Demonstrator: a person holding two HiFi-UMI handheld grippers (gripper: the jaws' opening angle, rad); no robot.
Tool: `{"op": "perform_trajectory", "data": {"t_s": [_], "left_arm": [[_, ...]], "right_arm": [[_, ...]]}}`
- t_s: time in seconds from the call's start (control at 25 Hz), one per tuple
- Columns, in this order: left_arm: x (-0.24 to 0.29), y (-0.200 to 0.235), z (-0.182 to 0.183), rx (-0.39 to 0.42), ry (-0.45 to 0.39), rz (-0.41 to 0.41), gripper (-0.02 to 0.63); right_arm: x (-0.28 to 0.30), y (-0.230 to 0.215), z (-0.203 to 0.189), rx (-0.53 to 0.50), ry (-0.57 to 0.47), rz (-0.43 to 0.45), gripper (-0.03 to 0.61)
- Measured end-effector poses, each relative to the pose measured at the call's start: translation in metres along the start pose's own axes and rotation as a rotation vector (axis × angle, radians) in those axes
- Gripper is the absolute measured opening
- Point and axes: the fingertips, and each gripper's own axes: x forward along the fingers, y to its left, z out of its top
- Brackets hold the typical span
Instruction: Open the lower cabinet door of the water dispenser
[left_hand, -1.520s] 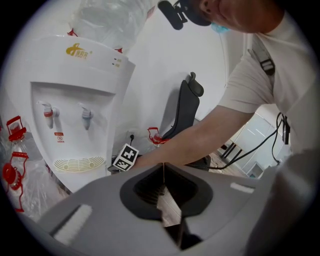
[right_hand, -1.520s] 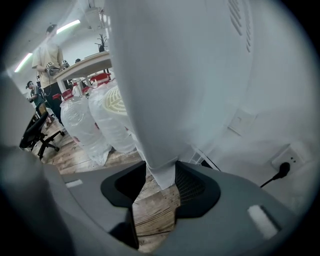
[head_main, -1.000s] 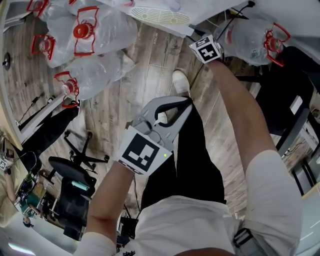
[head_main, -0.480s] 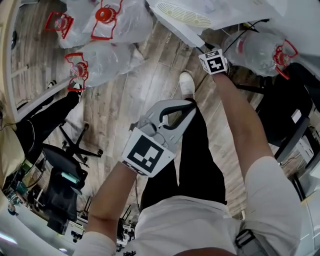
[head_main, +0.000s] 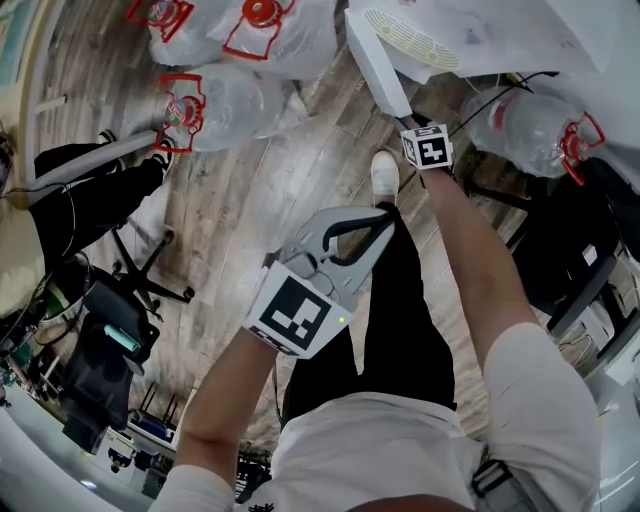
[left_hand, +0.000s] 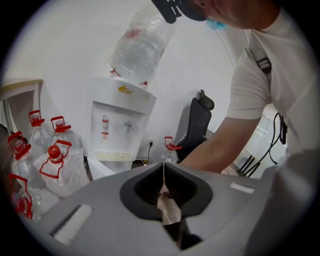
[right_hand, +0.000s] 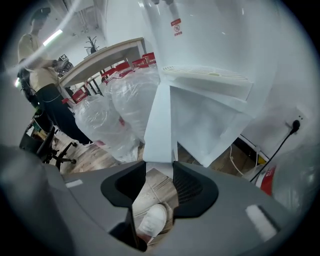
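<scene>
Gripping the free edge of the lower cabinet door (right_hand: 159, 125), your right gripper (right_hand: 159, 169) has its 2 jaws clamped on the white panel, which fills the gap between their tips. The door stands swung out from the water dispenser (right_hand: 200, 45), and the cabinet opening (right_hand: 210, 127) shows just to its right, below the drip grille (right_hand: 205, 74). In the head view your right arm reaches forward to the door (head_main: 378, 62), with the gripper's marker cube (head_main: 428, 147) at the door's near end.

Your left gripper (left_hand: 163, 167) has its jaws pressed together with nothing between them. It hangs in front of your torso, above your black trouser leg (head_main: 400, 310), well apart from the dispenser.

Clear water bottles (head_main: 225, 100) with red handles lie clustered on the wooden floor (head_main: 230, 210) to the left of the dispenser, and 1 more bottle (head_main: 530, 125) lies to its right. Your white shoe (head_main: 385, 178) rests near the foot of the door. An office chair (head_main: 120, 330) stands at the far left.
</scene>
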Motion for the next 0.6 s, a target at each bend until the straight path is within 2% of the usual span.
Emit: {"op": "perform_trajectory", "data": {"t_s": [0.6], "left_arm": [[-0.056, 0.011, -0.018, -0.046, -0.057, 0.089, 0.058]], "right_arm": [[0.020, 0.092, 0.007, -0.027, 0.029, 0.098, 0.166]]}}
